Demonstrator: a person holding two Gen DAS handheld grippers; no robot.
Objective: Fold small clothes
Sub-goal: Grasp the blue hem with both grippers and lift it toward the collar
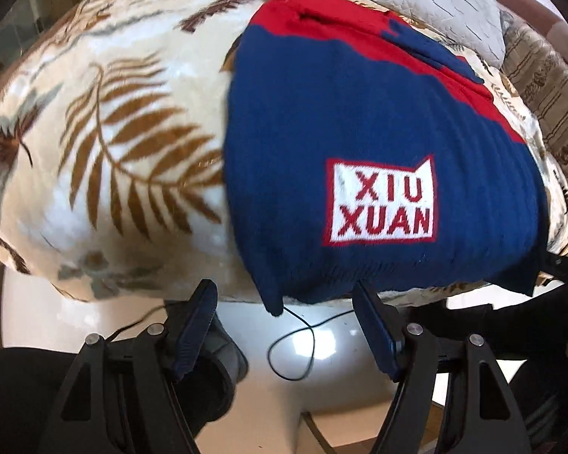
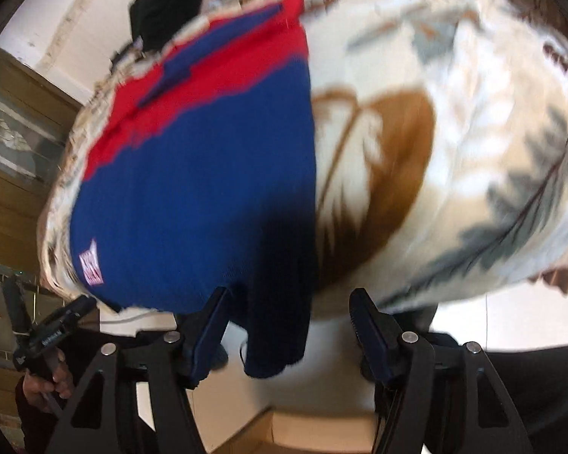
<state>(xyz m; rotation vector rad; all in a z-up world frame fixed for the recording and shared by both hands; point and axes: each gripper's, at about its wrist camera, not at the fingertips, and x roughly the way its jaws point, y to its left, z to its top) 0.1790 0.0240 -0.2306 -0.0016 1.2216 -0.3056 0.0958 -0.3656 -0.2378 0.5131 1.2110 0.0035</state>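
Observation:
A small blue and red knit sweater (image 1: 359, 121) with a white "XIU XUAN" patch (image 1: 382, 202) lies flat on a leaf-print blanket (image 1: 132, 132). Its hem hangs over the blanket's near edge. My left gripper (image 1: 284, 299) is open and empty, just off that edge below the hem's left corner. In the right wrist view the sweater (image 2: 208, 174) lies left of centre and a dark blue corner (image 2: 276, 333) hangs down between the fingers of my right gripper (image 2: 287, 302), which is open. The left gripper (image 2: 56, 325) shows at the lower left there.
The blanket (image 2: 454, 151) covers a raised surface with a white floor below (image 1: 322, 359). A thin black cable (image 1: 295, 344) lies on the floor. A grey quilted pillow (image 1: 435, 3) sits at the back. A wooden cabinet (image 2: 15, 132) stands to the left.

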